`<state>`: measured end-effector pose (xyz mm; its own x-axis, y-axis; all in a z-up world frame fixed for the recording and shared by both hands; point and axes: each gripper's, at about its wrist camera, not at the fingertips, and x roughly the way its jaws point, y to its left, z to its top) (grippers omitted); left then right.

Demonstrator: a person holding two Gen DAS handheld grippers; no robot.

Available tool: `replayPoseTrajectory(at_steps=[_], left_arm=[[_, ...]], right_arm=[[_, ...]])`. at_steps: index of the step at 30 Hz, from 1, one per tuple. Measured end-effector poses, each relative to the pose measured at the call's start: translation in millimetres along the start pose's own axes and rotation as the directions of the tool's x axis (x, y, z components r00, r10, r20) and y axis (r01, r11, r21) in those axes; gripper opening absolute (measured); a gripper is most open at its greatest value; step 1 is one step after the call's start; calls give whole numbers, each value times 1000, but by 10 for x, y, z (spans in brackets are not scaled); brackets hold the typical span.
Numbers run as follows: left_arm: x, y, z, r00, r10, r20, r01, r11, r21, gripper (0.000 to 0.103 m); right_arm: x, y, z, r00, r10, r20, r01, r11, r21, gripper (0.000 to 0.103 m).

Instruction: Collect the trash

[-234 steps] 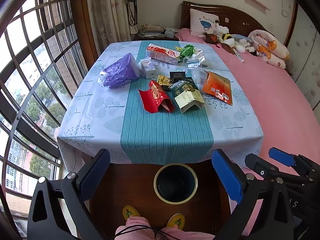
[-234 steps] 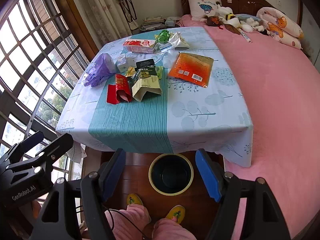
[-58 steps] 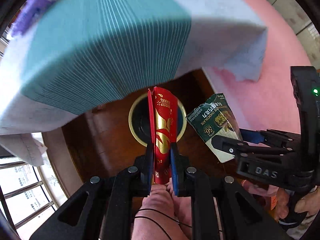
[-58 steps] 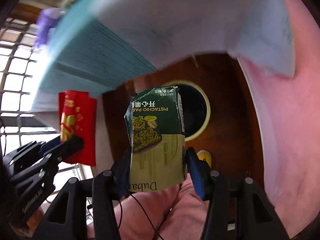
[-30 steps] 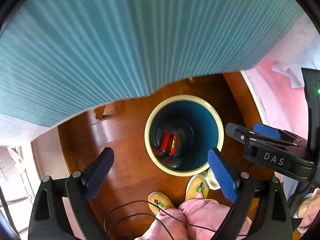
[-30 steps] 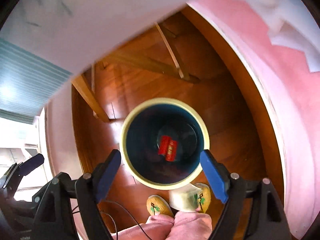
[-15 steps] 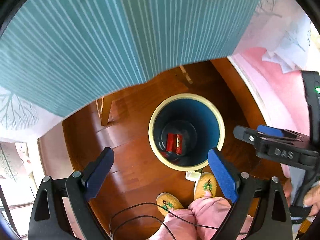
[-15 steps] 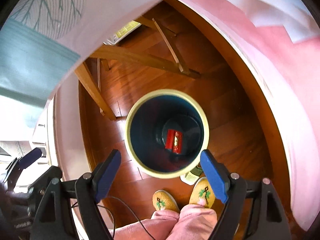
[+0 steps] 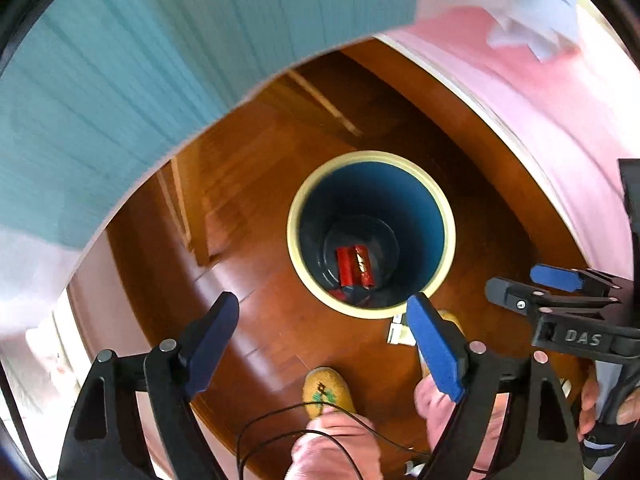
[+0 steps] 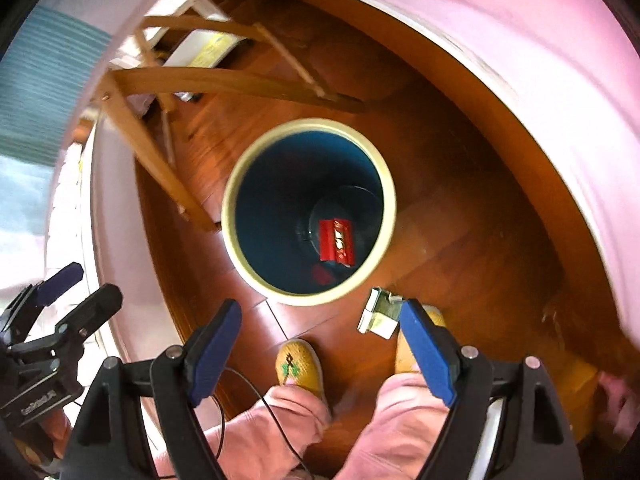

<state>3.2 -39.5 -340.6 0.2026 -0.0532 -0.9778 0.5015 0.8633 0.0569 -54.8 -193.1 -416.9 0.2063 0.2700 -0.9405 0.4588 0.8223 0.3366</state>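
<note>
A round bin (image 9: 291,236) with a cream rim and blue inside stands on the wooden floor. A red packet (image 9: 354,266) lies at its bottom, also visible from the right wrist as the red packet (image 10: 336,246) in the bin (image 10: 308,123). A green and cream box (image 10: 378,314) lies on the floor just outside the rim, next to a slipper; the left wrist view shows only an edge of that box (image 9: 400,332). My left gripper (image 9: 320,340) hangs above the bin's near side, its jaws closing with nothing between them. My right gripper (image 10: 320,350) is open and holds nothing.
A person's yellow slippers (image 10: 298,368) and pink trouser legs (image 10: 260,432) are right by the bin. Wooden table legs (image 10: 160,168) stand behind it. The teal tablecloth (image 9: 120,60) hangs overhead, and the pink bedcover (image 9: 540,100) borders the floor on the right.
The red packet left my left gripper and now lies in the bin. The box left my right gripper and lies on the floor beside the bin. Both views have rolled; the left jaws narrowed slightly.
</note>
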Motion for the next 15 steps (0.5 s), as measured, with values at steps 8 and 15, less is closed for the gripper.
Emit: replayPoseTrajectory(at_steps=[8,15], left_arm=[[434,-181,30,997,-24,69,9,980,201,85],[964,-367,-251,986,-39,163,-11,956,293,85]], right_arm=[[610,-177,-528,999,-25,26,20,983,184,82],[1515,-537,-892,998,-53,20,44,954,296,82]])
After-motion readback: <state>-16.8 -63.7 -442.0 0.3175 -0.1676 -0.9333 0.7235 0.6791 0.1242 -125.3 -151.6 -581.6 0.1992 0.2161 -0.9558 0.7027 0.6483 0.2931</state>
